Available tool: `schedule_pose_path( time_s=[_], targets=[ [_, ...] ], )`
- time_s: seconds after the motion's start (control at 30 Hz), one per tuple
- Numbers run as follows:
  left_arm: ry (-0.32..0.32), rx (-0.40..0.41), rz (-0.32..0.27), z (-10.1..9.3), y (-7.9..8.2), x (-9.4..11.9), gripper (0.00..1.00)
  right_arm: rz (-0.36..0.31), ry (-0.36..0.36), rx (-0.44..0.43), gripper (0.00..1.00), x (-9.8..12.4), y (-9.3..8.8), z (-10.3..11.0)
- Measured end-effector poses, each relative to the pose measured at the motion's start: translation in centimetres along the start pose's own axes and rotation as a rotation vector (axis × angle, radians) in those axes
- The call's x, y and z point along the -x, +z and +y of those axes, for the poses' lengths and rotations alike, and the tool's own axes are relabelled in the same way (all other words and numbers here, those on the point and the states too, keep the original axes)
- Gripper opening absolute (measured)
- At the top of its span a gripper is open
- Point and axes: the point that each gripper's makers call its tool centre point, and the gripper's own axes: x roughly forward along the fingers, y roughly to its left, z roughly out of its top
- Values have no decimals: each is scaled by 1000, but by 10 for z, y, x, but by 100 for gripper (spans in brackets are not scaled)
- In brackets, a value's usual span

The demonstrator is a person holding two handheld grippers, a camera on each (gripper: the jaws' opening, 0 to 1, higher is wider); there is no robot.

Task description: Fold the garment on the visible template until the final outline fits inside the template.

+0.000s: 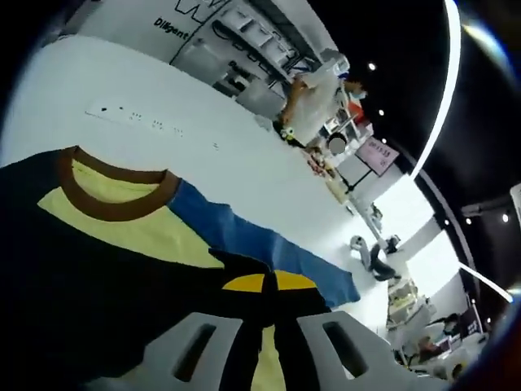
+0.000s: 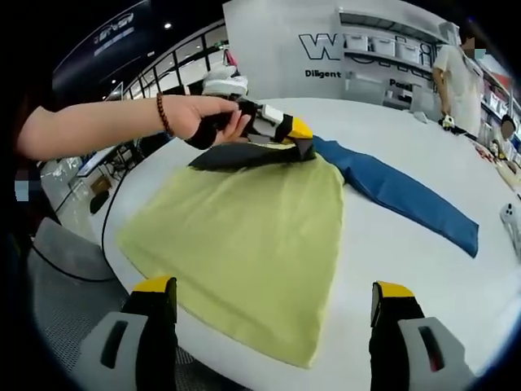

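Note:
A yellow-green garment (image 2: pixel 252 236) with a blue sleeve (image 2: pixel 407 195) lies spread on the white table (image 2: pixel 407 269). In the left gripper view I see its brown collar (image 1: pixel 114 204), the blue sleeve (image 1: pixel 269 244) and dark fabric (image 1: pixel 81 301). My left gripper (image 1: pixel 270 285) is shut on a fold of that dark fabric. In the right gripper view a hand (image 2: pixel 203 118) holds the left gripper (image 2: pixel 298 137) at the garment's far edge, pinching a dark part there. My right gripper (image 2: pixel 273 289) stands wide open over the garment's near hem, nothing between its jaws.
The table's near-left edge (image 2: pixel 122 269) drops to grey floor. A person (image 2: pixel 460 73) stands at the far side by shelves. A small white object (image 2: pixel 513 220) lies at the right. Faint printed marks (image 1: pixel 134 118) run across the tabletop beyond the collar.

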Motion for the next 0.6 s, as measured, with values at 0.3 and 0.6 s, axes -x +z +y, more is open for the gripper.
schedule_pose_path(
  time_s=[0.3, 0.6],
  targets=[
    [23, -174, 43, 3, -10, -18, 0, 5, -9, -2, 98, 1, 0, -4],
    [22, -184, 76, 4, -24, -29, 0, 7, -7, 1, 98, 1, 1, -4]
  ],
)
